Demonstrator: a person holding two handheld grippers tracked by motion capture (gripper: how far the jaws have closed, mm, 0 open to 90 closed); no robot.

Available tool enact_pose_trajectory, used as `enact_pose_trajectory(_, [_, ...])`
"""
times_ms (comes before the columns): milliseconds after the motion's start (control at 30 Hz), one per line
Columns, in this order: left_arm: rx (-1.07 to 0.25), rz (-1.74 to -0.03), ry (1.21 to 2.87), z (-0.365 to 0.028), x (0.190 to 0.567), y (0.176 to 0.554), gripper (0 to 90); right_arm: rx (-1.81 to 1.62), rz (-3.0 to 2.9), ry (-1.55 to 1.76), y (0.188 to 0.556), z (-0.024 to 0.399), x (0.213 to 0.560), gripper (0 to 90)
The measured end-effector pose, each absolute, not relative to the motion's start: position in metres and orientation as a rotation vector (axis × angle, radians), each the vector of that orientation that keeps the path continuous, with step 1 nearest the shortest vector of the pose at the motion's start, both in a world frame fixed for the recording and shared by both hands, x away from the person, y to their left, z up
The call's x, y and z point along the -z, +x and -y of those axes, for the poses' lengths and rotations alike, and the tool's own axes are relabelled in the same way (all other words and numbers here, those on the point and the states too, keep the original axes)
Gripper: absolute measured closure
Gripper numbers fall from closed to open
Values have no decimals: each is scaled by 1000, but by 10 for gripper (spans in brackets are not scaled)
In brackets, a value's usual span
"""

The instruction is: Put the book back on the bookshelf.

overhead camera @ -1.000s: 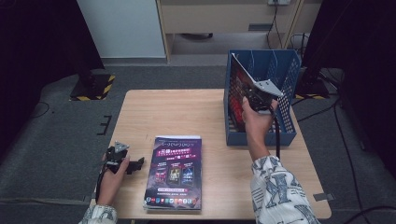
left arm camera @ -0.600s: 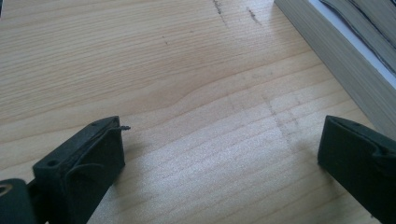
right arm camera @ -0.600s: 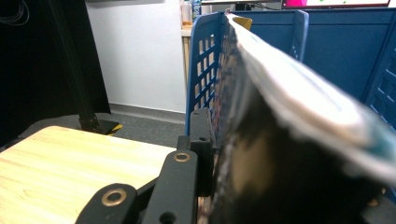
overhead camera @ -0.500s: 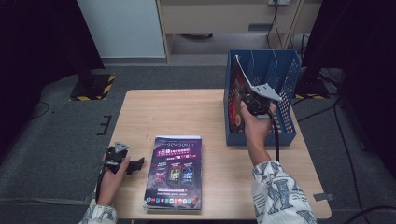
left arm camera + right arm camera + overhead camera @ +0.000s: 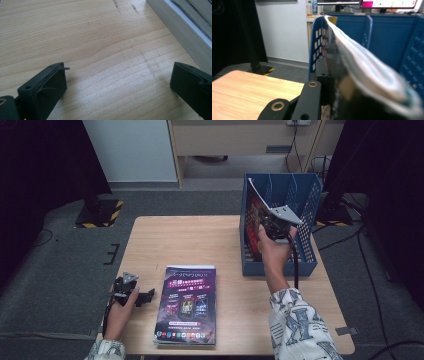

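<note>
The right tongs are clamping a thin glossy magazine by its edge, inside the blue perforated plastic file crate that is standing at the counter's far right corner. In the right gripper view the jaws have just been closing, and the magazine is sitting between them, its pages bowing upward and leaning toward the crate's latticed side wall. A blue divider panel is standing just beyond the magazine within the crate. The black cable trailing from the right tongs is hanging down over the crate's near wall.

The left tongs are resting on the light wooden counter near its front left edge, with the jaws standing wide apart and nothing between them. In the left gripper view the bare wood grain is lying between the jaws, and the page edges of a thick stack are showing just beside one jaw.

A dark purple glossy catalogue is lying flat on the counter just beside the left tongs, well apart from the crate. Grey carpet is surrounding the counter.
</note>
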State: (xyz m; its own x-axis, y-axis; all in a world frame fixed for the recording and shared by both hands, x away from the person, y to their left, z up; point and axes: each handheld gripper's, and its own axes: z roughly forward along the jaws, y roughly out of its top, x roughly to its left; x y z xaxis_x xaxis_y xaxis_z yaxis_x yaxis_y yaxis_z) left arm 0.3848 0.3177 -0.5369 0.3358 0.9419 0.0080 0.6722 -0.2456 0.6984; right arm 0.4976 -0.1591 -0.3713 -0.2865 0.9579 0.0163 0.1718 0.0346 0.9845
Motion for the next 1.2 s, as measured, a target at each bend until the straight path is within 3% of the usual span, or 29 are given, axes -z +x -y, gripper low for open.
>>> enact_pose_trajectory(467, [-581,-1403,2011,-317,537,385,0,-1255,-1484,1208,519,152,371,871])
enact_pose_trajectory(933, [-580,-1401,2010,-317,537,385,0,-1239,-1537,1155,515,126,379,840])
enact_pose_trajectory(1067, [-580,-1401,2010,-317,537,385,0,-1274,-1543,1149,514,126,379,770])
enact_pose_trajectory(1200, [-580,-1401,2010,-317,537,385,0,-1301,-1547,1147,511,126,378,571])
